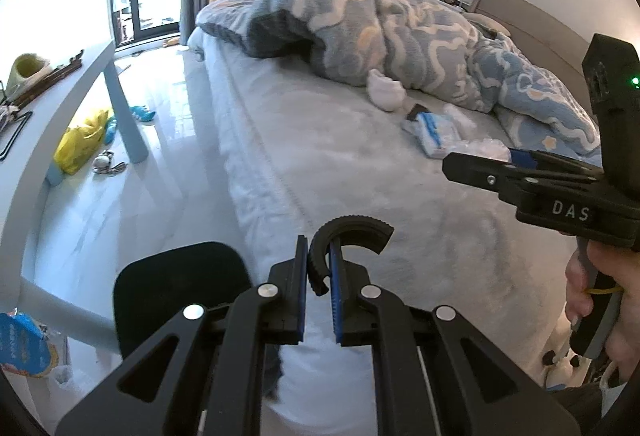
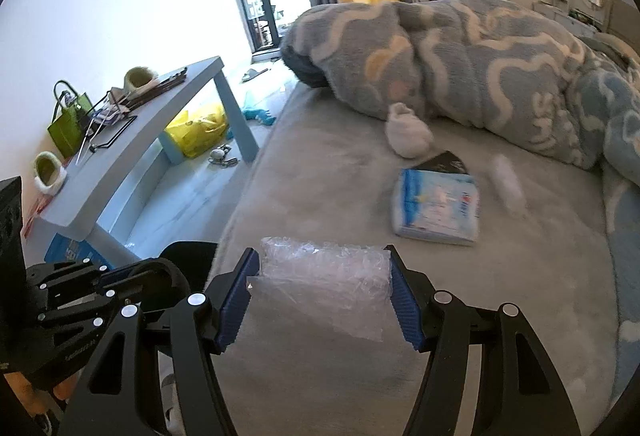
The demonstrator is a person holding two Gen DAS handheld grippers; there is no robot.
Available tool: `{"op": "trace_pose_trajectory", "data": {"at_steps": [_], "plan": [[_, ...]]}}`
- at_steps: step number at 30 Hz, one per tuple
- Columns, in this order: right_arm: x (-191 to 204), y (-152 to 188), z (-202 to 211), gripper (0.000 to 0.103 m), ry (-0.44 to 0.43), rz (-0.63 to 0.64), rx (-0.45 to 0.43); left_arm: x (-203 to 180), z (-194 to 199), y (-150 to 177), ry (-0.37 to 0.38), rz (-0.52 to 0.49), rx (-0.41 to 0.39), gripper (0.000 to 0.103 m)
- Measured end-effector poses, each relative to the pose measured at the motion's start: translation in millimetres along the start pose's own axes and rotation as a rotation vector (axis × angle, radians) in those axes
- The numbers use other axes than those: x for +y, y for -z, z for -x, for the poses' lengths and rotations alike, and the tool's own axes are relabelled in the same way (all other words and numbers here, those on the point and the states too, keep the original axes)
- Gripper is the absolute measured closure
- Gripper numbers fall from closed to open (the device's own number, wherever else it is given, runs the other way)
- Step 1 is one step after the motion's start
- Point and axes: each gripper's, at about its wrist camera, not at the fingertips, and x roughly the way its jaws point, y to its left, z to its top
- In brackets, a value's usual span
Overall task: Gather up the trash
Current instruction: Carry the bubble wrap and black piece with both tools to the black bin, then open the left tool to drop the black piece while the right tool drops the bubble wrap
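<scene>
While the bench (image 2: 132, 140) at the far left carries slippers, a green bag and wire racks, and a yellow bag (image 2: 200, 130) lies on the floor under it, the trash in play lies on the bed (image 2: 320, 164). The left gripper (image 1: 319, 286) is clenched on a black curved ring piece (image 1: 348, 232), holding it over the bed's edge, so that one item looks collected. Further right, the right gripper (image 2: 324, 300) is spread wide, its blue pads on either side of a crumpled clear plastic wrap (image 2: 320, 268) that rests on the bed; the pads appear close to its ends but not yet pressing, so this pickup seems only begun. Beyond it lie a blue-and-white tissue pack (image 2: 438, 210) with a dark flat packet (image 2: 444, 162) just behind it, a white sock ball (image 2: 408, 136) against the blanket (image 2: 460, 68), and a blurred white scrap (image 2: 508, 184) at the right. By my judgement most of the collecting is still ahead.
</scene>
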Motion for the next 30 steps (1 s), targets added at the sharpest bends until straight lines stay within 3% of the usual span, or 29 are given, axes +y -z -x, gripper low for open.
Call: {"op": "trace_pose_trajectory", "data": {"at_steps": [12, 30], "plan": [[54.1, -11.4, -26.0, 0.039, -0.065, 0.058, 0.030, 62.6, -0.1, 15.6, -0.062, 0.077, 0.051, 0.092], [151.7, -19.2, -66.8, 0.039, -0.150, 0.160, 0.082, 144.9, -22.2, 67.6, -0.114, 0.195, 0.272, 0.092]]}}
